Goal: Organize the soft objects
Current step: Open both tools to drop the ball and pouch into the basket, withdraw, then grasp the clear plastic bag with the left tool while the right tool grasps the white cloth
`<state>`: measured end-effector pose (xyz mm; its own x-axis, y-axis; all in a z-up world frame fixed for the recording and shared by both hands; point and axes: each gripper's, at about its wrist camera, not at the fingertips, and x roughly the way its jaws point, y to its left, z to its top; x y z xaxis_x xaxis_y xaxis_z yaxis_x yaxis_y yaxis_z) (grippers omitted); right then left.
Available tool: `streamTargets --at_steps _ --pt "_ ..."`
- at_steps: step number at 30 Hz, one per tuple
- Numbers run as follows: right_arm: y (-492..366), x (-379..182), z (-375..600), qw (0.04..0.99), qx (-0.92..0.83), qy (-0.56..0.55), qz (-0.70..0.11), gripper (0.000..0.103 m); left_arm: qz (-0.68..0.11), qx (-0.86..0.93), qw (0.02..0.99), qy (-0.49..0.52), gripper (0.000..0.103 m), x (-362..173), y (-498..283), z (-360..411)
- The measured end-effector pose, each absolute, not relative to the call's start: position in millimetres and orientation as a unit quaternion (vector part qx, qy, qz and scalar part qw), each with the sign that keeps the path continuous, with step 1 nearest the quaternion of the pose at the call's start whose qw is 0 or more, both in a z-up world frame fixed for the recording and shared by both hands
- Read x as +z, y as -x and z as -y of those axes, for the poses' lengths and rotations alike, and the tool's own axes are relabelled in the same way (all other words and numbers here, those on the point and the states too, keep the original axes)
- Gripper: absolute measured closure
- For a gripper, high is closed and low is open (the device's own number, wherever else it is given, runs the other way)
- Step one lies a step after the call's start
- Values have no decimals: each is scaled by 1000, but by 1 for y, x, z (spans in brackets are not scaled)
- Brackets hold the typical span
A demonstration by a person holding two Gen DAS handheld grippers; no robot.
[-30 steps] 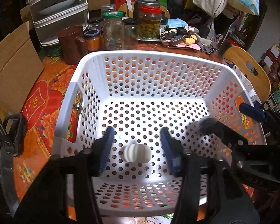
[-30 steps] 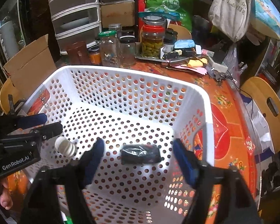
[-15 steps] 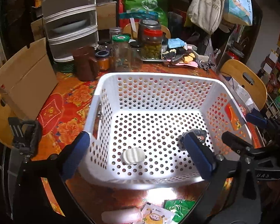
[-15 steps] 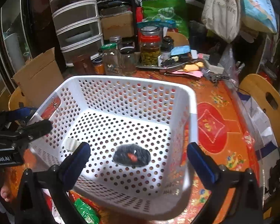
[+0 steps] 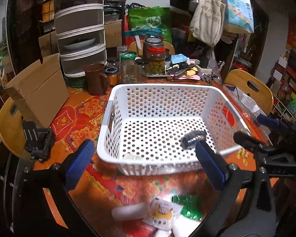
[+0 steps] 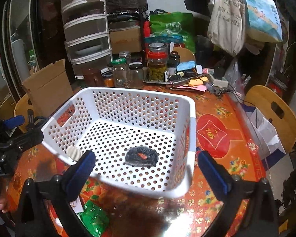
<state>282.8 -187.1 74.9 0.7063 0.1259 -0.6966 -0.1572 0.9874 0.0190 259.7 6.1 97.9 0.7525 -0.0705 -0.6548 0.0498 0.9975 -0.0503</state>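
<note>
A white perforated basket (image 5: 167,87) (image 6: 192,118) stands on the red patterned table. Inside lie a small white ribbed soft object (image 5: 131,156) (image 6: 74,152) near the front left and a dark soft object with an orange spot (image 6: 141,156) (image 5: 193,135) on the right. My left gripper (image 5: 144,165) is open and empty, held back over the basket's front edge. My right gripper (image 6: 146,174) is open and empty, above the basket's near right corner. Loose soft packets lie on the table in front: a white piece (image 5: 128,210), a yellow-printed packet (image 5: 161,213) and a green packet (image 5: 187,205) (image 6: 93,219).
Glass jars (image 5: 155,61), a brown mug (image 5: 95,81) and clutter stand behind the basket. A cardboard box (image 5: 37,90) sits at the left, a drawer unit (image 5: 81,33) behind it. Wooden chairs (image 5: 250,90) stand at the table's right and left.
Both grippers have pulled up and back out of the basket and opened wider. The white and dark objects stay on the basket floor. The loose packets in front have come into view.
</note>
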Motion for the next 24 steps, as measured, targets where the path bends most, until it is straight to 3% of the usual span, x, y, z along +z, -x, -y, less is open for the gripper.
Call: streamTargets --at_steps 14,24 --pt "-214 78 179 937 88 40 -335 0 -323 -34 944 54 1 87 -181 -29" --pt "-168 49 171 935 115 25 -334 0 -330 -1 943 41 1 56 -133 -45"
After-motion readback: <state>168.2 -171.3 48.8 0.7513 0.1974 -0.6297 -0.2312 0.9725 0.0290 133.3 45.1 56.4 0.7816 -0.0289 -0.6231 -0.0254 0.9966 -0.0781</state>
